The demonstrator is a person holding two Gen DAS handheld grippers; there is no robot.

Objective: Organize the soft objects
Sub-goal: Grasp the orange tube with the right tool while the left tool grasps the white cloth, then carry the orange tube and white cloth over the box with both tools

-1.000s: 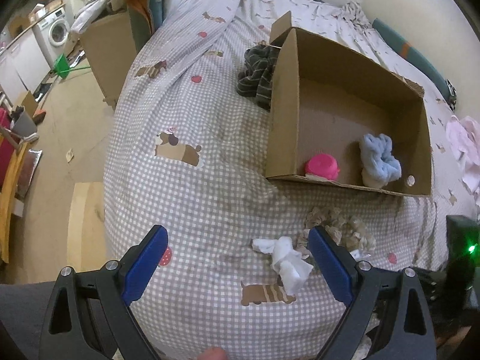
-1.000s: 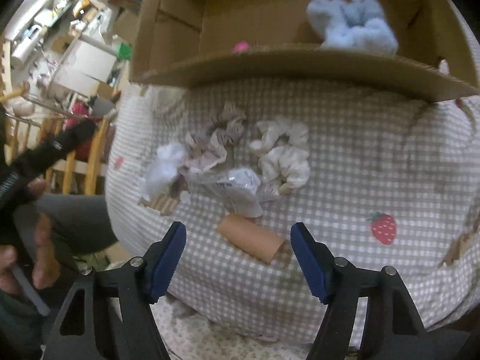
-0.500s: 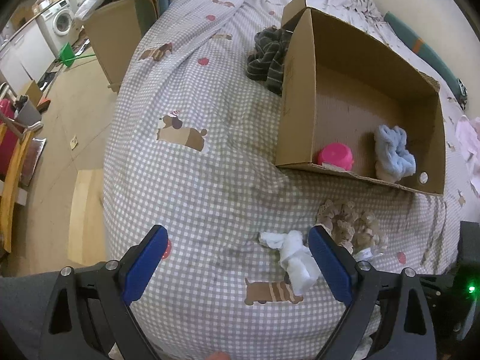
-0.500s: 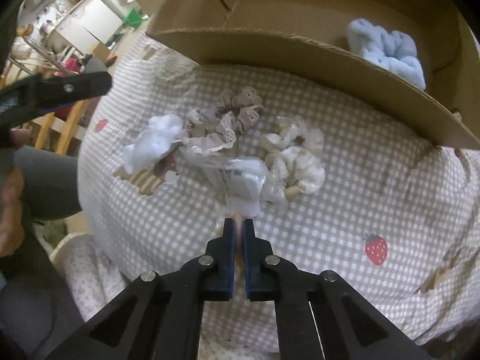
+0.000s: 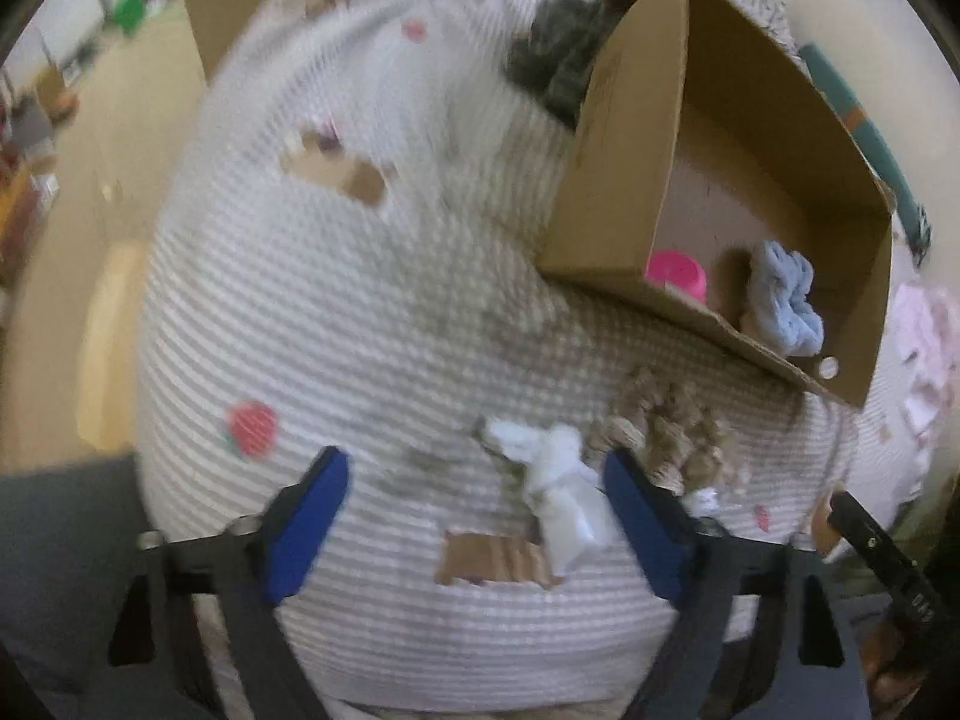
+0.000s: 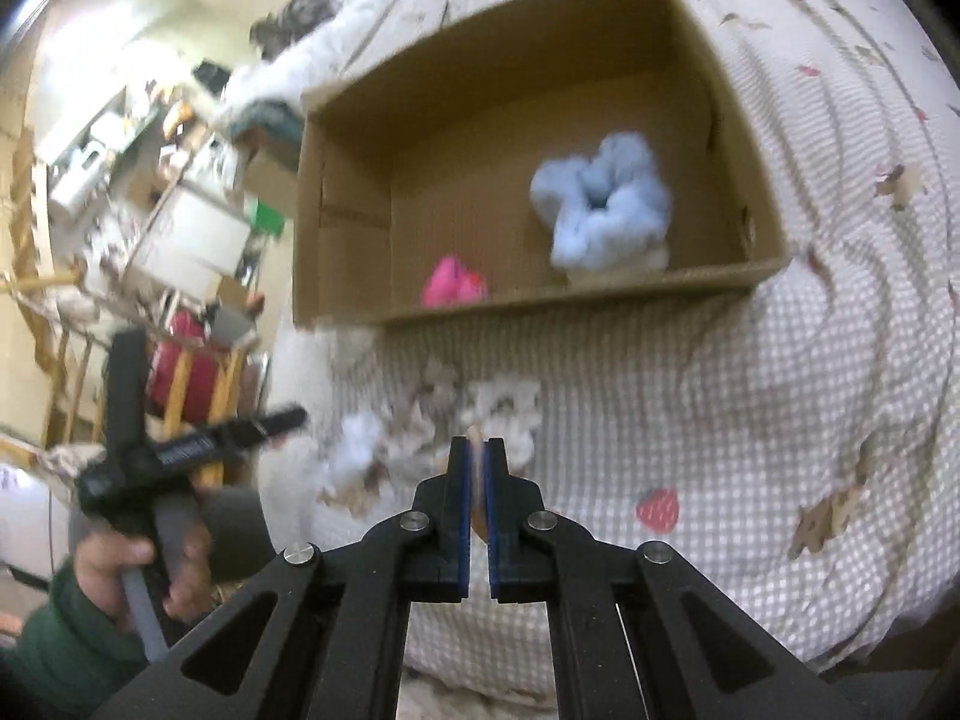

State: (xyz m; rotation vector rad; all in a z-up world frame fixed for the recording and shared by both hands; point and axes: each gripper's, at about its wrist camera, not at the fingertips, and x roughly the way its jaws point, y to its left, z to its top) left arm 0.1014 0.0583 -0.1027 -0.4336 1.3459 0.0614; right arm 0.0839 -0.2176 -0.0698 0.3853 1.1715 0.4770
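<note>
An open cardboard box point(image 5: 606, 228) point(image 6: 336, 240) lies on the checked bed cover and holds a light blue scrunchie point(image 5: 783, 306) point(image 6: 606, 210) and a pink item point(image 5: 675, 273) point(image 6: 453, 285). In front of it lie a white cloth point(image 5: 561, 480), a beige scrunchie point(image 5: 666, 426) and a cream scrunchie point(image 6: 510, 408). My left gripper point(image 5: 474, 516) is open over the white cloth. My right gripper point(image 6: 477, 456) is shut on a flattened tan tube-like piece point(image 6: 476, 441), lifted above the bed and facing the box.
A dark striped garment point(image 5: 558, 60) lies behind the box. The bed edge drops to the floor at the left point(image 5: 102, 180). Furniture and clutter point(image 6: 150, 210) stand beyond the bed. Pink fabric point(image 5: 924, 348) lies at the right.
My right gripper closed on the tan piece, then lifted it up and back from the bed. My left gripper moved forward and right toward the white cloth, still open.
</note>
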